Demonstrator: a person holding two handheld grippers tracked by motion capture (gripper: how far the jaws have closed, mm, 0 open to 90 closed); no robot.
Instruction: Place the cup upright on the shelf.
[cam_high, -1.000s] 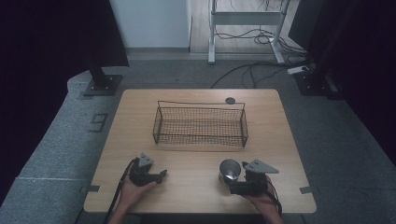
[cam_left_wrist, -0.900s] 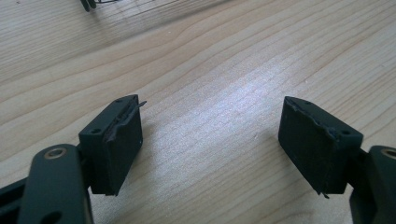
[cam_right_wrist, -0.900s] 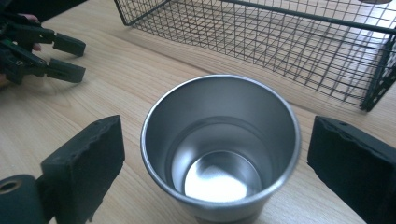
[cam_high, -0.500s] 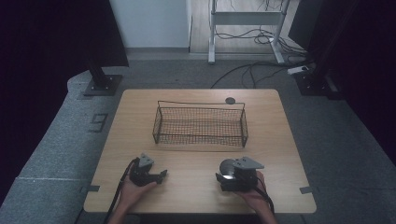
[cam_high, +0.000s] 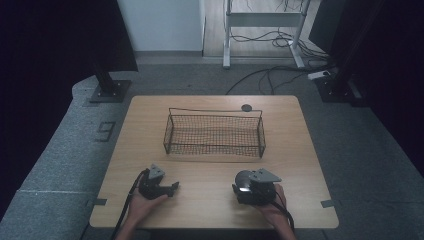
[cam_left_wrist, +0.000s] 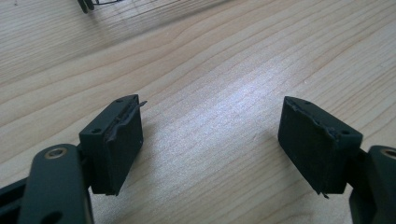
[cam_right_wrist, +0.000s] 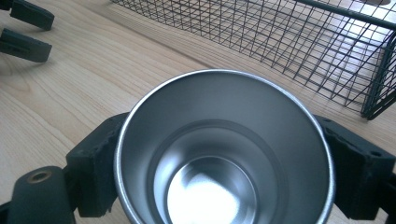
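the light wooden tabletop (cam_high: 300, 150) carries a black wire mesh basket (cam_high: 214, 134) at its middle, well apart from both hands near the front edge. the right tongs (cam_right_wrist: 224, 154) have just been closing and now grip a shiny round steel cup (cam_right_wrist: 224, 149) by its sides, just before the basket. the left tongs (cam_left_wrist: 210, 140) stand open over bare wood.

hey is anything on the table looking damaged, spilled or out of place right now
Nothing is spilled or askew. The shiny metal cup sits between the right gripper jaws, which have just been closing on it, and the black wire mesh basket stands square. One oddity: the left gripper pads have frayed, chipped edges.
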